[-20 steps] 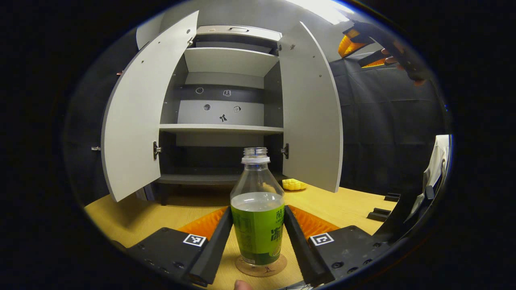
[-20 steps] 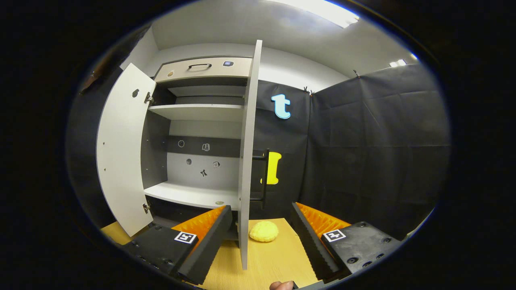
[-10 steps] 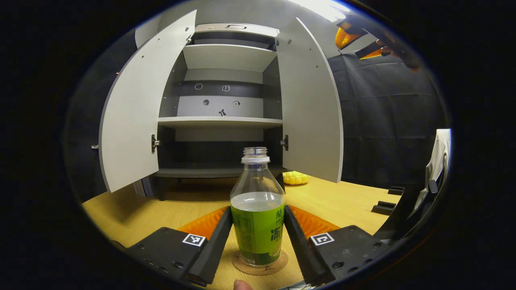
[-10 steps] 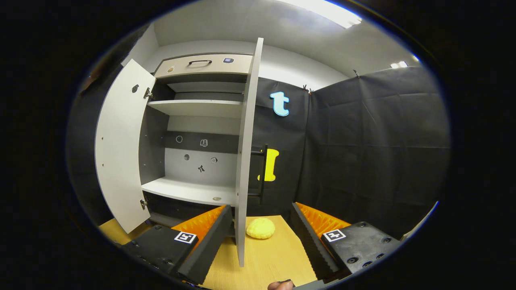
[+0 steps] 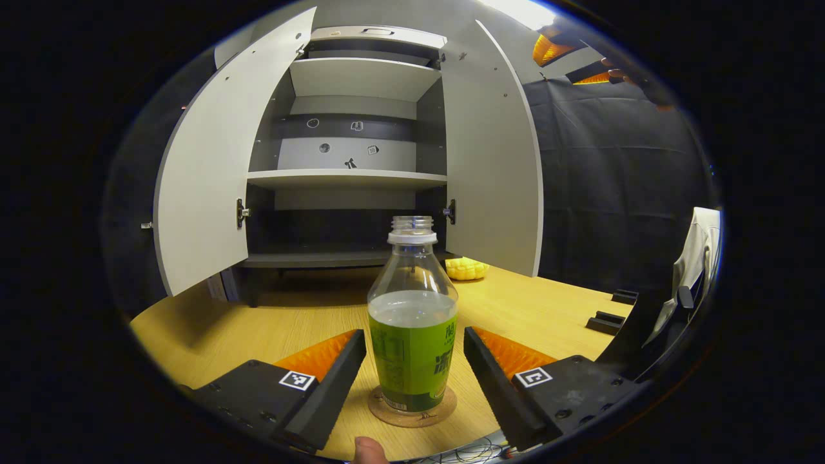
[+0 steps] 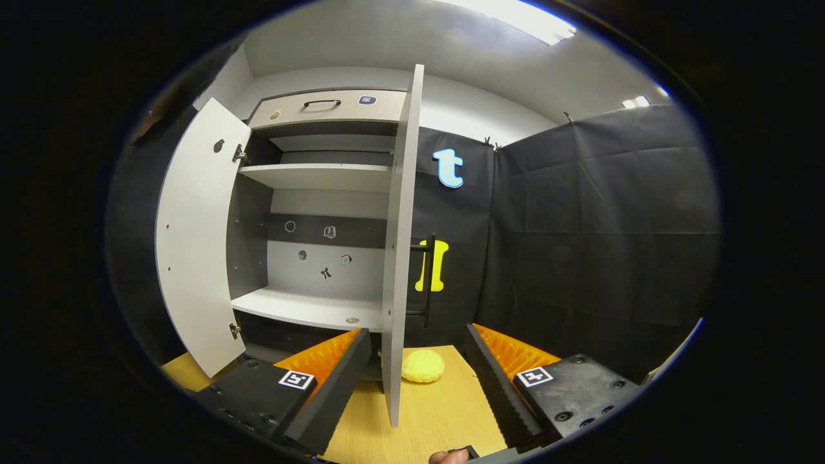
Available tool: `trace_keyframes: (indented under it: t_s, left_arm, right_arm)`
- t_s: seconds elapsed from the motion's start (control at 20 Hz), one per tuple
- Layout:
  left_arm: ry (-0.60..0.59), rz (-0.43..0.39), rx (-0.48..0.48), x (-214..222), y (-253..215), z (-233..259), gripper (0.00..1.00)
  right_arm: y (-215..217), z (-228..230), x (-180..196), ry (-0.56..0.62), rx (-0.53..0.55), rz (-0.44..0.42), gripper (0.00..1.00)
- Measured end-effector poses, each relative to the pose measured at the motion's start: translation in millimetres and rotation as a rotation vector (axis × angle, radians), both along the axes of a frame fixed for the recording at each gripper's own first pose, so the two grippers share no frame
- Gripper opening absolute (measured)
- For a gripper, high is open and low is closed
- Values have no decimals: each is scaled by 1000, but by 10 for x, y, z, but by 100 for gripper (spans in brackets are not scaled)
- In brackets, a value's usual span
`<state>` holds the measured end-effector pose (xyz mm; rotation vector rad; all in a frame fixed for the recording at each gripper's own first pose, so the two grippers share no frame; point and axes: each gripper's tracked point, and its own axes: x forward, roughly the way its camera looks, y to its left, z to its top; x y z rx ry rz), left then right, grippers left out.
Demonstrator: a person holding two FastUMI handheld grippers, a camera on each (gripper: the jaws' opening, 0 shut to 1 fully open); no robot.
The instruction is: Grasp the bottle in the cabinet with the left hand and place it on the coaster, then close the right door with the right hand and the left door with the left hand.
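Observation:
In the left gripper view a clear bottle (image 5: 412, 335) with a green label and no cap stands upright on a round cork coaster (image 5: 387, 411) on the wooden table. My left gripper (image 5: 414, 336) is open, one finger on each side of the bottle with a thin gap. Behind it the grey cabinet has its left door (image 5: 206, 174) and right door (image 5: 493, 161) swung open. My right gripper (image 6: 417, 332) is open and empty, facing the right door's edge (image 6: 399, 245) and its black handle (image 6: 428, 277). The right gripper (image 5: 567, 55) also appears high at the upper right.
A yellow lumpy object (image 5: 467, 268) lies on the table (image 5: 258, 322) by the right door's foot, also seen as a yellow lump (image 6: 422, 366). Small black blocks (image 5: 606, 319) sit at the table's right side. A white cloth (image 5: 696, 258) hangs at the far right.
My left gripper's fingers have spread off the bottle, which now stands free on the coaster. The left gripper has dropped slightly. The right gripper has barely shifted before the right door.

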<state>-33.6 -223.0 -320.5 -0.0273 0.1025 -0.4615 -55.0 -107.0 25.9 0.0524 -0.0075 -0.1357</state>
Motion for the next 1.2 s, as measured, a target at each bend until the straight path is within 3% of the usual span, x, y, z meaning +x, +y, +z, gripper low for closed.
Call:
trace_keyframes:
  t_s: [0.3, 0.6, 0.85, 1.05, 1.2]
  left_arm:
    - [43, 23, 29, -377, 385, 221, 97]
    - [45, 162, -115, -310, 1054, 1358, 97]
    - [-69, 321, -82, -104, 1768, 2330, 96]
    - [-54, 405, -128, -60, 2061, 2757, 95]
    - [-52, 438, -89, 29, 2178, 2893, 95]
  right_arm:
    - [-2, -135, 48, 36, 57, 20, 98]
    - [-158, -26, 248, 3, 54, 37, 98]
    - [-354, 106, 465, -20, 64, 54, 98]
    - [-727, 123, 589, -9, 116, 6, 97]
    - [-907, 76, 755, -9, 146, -2, 97]
